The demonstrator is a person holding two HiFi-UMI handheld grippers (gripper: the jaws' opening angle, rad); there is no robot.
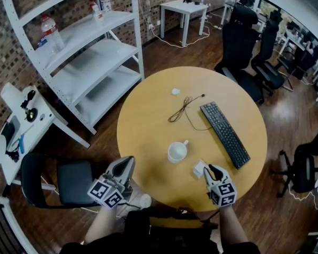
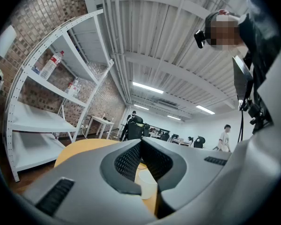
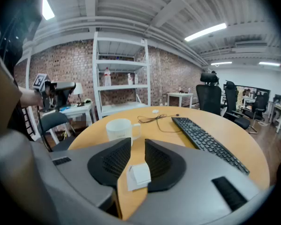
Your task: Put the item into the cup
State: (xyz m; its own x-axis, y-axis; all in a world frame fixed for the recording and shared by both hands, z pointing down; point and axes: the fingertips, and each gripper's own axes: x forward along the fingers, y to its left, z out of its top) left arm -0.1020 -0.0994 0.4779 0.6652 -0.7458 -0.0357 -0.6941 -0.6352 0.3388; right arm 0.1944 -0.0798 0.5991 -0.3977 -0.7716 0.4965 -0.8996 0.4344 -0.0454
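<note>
A white cup (image 1: 177,152) stands upright on the round wooden table (image 1: 148,126), its handle toward the far right. A small flat white item (image 1: 199,169) lies on the table just right of it. My right gripper (image 1: 208,170) is low at the table's near edge, open. The item (image 3: 139,175) sits between its jaws, close against the right pad, with a slit of table showing on its left. The cup (image 3: 119,128) is straight ahead of these jaws. My left gripper (image 1: 127,162) hangs off the table's left edge, shut and empty, with its tips (image 2: 141,142) meeting.
A black keyboard (image 1: 225,134) lies at the right of the table, with a thin black cable (image 1: 184,109) and a small white piece (image 1: 175,91) farther back. A black chair (image 1: 58,181) stands under my left gripper, and white shelving (image 1: 90,62) is at the far left.
</note>
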